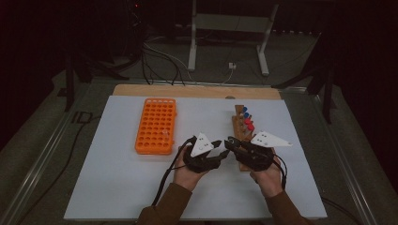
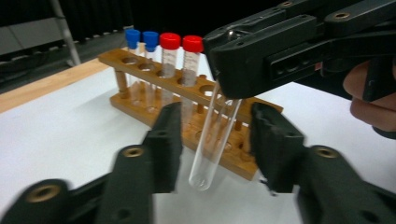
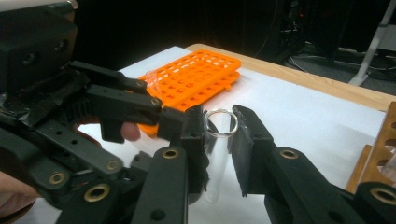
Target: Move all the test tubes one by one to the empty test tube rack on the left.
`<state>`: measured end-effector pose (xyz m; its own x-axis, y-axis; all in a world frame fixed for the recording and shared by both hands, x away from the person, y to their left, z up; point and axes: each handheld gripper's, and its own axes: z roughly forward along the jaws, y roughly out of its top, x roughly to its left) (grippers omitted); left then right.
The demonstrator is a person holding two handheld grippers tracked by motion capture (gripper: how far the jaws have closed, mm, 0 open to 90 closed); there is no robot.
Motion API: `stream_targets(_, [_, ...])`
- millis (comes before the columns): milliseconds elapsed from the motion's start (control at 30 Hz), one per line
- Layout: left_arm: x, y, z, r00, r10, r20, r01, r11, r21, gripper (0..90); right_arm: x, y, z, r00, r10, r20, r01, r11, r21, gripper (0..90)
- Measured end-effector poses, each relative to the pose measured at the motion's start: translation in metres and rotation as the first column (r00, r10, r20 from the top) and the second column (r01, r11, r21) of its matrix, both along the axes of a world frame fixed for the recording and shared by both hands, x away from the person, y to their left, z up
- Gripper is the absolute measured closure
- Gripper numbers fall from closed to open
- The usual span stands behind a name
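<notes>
A clear, uncapped glass test tube (image 2: 211, 148) hangs upright above the white table top. My right gripper (image 3: 219, 127) is shut on it near its open rim (image 3: 222, 122). My left gripper (image 2: 215, 122) faces it from the other side with a jaw on each side of the tube's lower part; a gap shows on both sides, so the pads do not press on it. In the high view the left gripper (image 1: 219, 144) and right gripper (image 1: 231, 142) meet tip to tip at the table's middle, just left of the wooden rack (image 1: 240, 123).
The wooden rack (image 2: 140, 63) holds two blue-capped tubes (image 2: 140, 39) and two red-capped tubes (image 2: 181, 44), with several free holes. An orange plastic rack (image 1: 156, 125) lies at the left. A table frame and cables stand on the floor beyond the far edge.
</notes>
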<state>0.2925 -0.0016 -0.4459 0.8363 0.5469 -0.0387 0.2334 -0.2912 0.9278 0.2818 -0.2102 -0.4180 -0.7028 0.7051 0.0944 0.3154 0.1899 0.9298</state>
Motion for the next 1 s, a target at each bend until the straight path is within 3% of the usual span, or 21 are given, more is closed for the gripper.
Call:
stream_targets(333, [0.001,-0.001,-0.002,0.9991,-0.042,-0.011,0.042,0.9991,0.001,75.0,0.000,0.003,-0.002,0.9996,0.025,-0.014,-0.025,1.000,-0.008,76.2])
stream_targets(567, [0.000,-0.001,-0.001,0.9991,-0.042,-0.011,0.042,0.9991,-0.003,77.0,0.000,0.003,-0.001,0.9994,0.028,-0.018,-0.028,1.000,-0.004,75.0])
stream_targets(733, [0.002,0.000,-0.002,0.9996,-0.024,-0.016,0.024,0.9997,0.004,77.0,0.000,-0.002,0.002,0.9992,0.039,-0.005,-0.039,0.999,0.027,52.5])
stream_targets(1000, [0.003,0.006,-0.001,0.9998,0.003,-0.017,-0.003,1.0000,0.001,76.9,0.002,-0.013,0.008,0.9993,-0.033,0.017,0.033,0.999,0.032,22.5])
